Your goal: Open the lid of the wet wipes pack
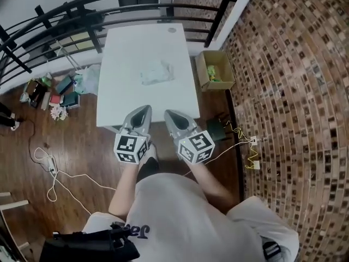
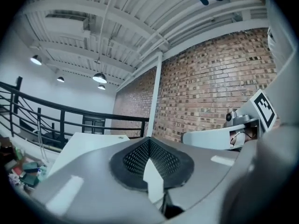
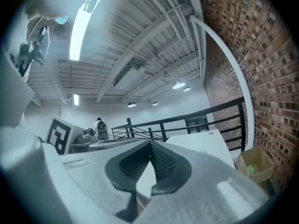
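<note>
Left tool (image 1: 144,109) and right tool (image 1: 168,114), side by side, one in each of the person's hands, with the marker cubes (image 1: 131,148) turned toward the head camera. Both tools are clenched: in each gripper view the dark ribbed pads (image 2: 133,160) meet at the tips with nothing between them. In the head view the tips of both tools overlap the near edge of the white surface (image 1: 117,100). The wet wipes pack (image 1: 158,72), pale and crumpled-looking, lies near the middle of the surface, well apart from both tools; whether its lid is up cannot be told. A small round object (image 1: 172,30) sits at the far right corner. A cardboard box (image 1: 215,70) stands on the floor just beside the right edge, against the brick wall (image 1: 294,64). A black railing (image 1: 82,10) runs beyond the far edge.
</note>
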### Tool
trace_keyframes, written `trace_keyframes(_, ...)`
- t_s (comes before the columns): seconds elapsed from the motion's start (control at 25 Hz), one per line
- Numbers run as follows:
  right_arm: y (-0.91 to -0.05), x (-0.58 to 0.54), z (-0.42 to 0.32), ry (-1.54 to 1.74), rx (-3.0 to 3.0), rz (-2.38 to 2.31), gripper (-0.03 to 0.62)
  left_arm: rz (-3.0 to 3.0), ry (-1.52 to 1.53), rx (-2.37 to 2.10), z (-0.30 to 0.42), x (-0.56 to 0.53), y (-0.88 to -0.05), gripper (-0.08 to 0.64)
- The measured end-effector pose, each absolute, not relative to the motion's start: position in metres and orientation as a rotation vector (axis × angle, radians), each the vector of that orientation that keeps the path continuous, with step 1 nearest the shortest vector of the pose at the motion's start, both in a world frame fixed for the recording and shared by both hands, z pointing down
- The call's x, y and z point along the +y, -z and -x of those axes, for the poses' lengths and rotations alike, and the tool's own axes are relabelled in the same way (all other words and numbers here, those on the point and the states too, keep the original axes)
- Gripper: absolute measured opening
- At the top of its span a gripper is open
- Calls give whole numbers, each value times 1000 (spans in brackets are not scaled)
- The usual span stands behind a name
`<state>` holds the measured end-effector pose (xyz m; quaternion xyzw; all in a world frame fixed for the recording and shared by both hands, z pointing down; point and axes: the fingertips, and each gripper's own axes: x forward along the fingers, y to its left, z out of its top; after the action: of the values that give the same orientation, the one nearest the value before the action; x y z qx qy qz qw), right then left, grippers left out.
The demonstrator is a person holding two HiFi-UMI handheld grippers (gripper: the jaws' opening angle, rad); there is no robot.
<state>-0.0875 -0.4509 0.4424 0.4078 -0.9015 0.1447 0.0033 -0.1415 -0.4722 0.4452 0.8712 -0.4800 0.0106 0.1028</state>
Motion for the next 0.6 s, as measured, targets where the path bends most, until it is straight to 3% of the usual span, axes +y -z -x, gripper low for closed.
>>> trace_keyframes(0.28,-431,-345,13,-306,-2808,-1404,-14,-2499,-49,-1703,106,-339,-424,15)
trace_keyframes(0.6,-396,-293,-4,-263,-2778,-1477,-11,-2512,-4,-1883,103,-285,-366,15)
